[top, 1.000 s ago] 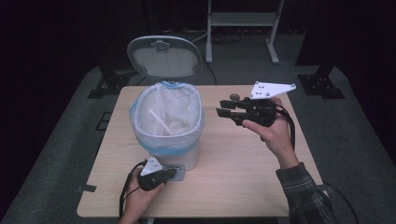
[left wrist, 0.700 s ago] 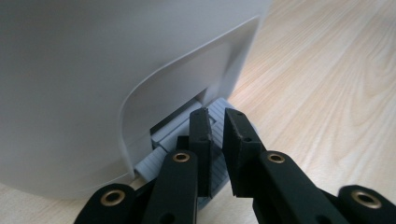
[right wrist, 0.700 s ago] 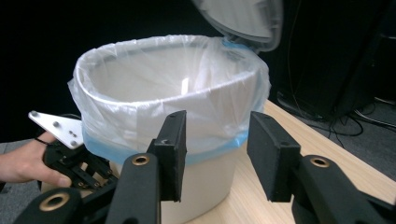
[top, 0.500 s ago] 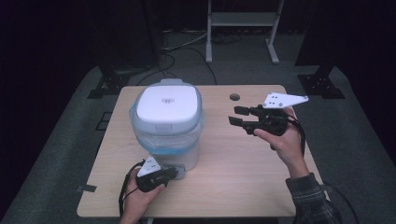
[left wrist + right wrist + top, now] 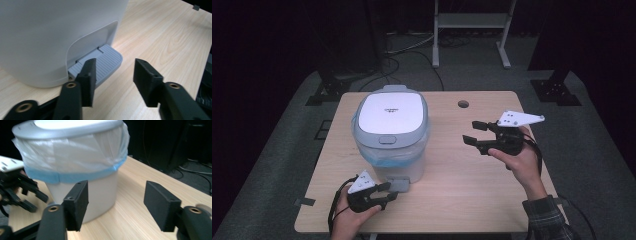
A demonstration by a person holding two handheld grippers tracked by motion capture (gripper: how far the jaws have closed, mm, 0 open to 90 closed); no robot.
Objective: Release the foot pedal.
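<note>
Both tongs just opening, empty; bin (image 5: 391, 137) lid shut.

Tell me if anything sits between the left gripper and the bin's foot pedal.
Nothing visible does. The left gripper hangs right at the grey foot pedal at the base of the pedal bin; one of its fingers overlaps the pedal's near edge, with bare table beside it. Its jaws have just been opening, nothing between them.

1. Looks like a lab or recording studio, not a home.
2. Dark curtained surroundings, grey carpet floor (image 5: 597, 150).
3. Lone wooden bench (image 5: 472, 200) under bright light.
4. Loose cables (image 5: 404, 47) and a metal stand (image 5: 469, 30) behind.
</note>
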